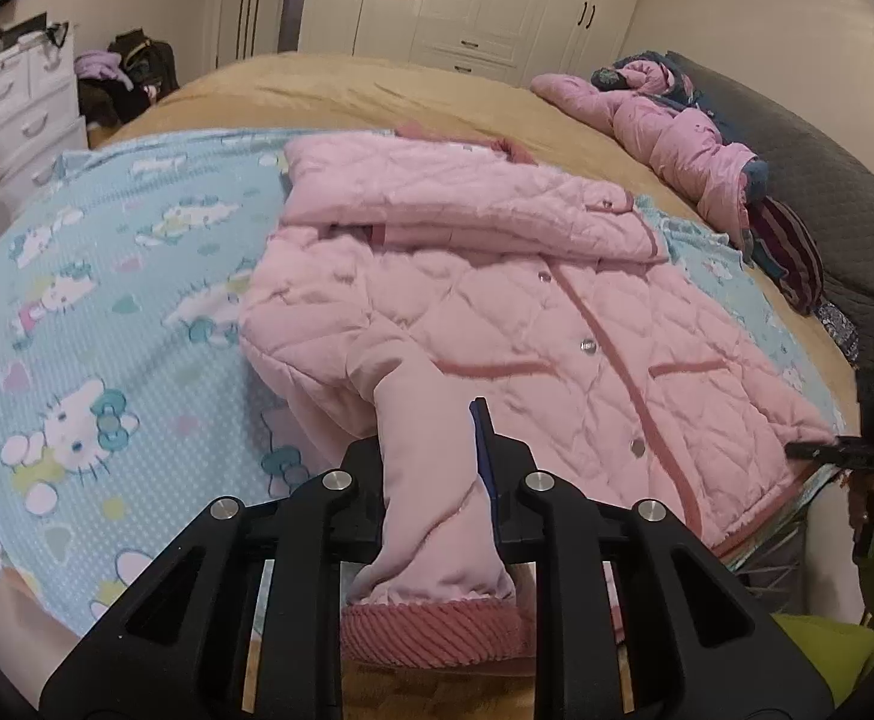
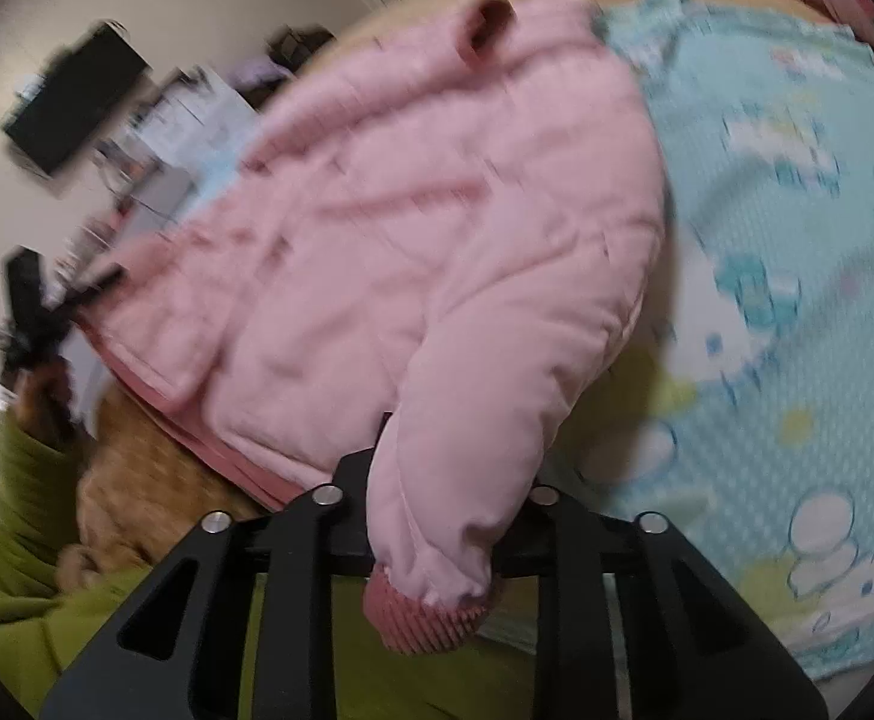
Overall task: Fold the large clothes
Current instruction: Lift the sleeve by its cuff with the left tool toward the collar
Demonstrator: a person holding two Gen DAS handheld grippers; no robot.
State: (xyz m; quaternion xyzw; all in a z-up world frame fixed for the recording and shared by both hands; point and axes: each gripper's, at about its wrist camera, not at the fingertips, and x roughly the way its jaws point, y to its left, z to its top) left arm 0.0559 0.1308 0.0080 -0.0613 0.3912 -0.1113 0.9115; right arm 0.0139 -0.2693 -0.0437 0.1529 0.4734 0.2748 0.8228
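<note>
The bed (image 1: 329, 87) carries a blue cartoon blanket (image 1: 107, 276), and your pink quilted jacket (image 1: 497, 300) lies on it. Your left gripper (image 1: 431, 468) clamps one sleeve; your right gripper (image 2: 443, 480) clamps the other sleeve, with its fingers largely hidden and the view blurred.

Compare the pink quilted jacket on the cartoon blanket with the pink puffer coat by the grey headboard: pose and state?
The pink quilted jacket lies spread flat, front up, snaps closed; the pink puffer coat lies bunched in a heap. The jacket rests on the blue cartoon-cat blanket; the coat sits on the bare tan bedspread. The left gripper clamps the jacket's sleeve; nothing holds the coat. Both are pink and padded.
</note>
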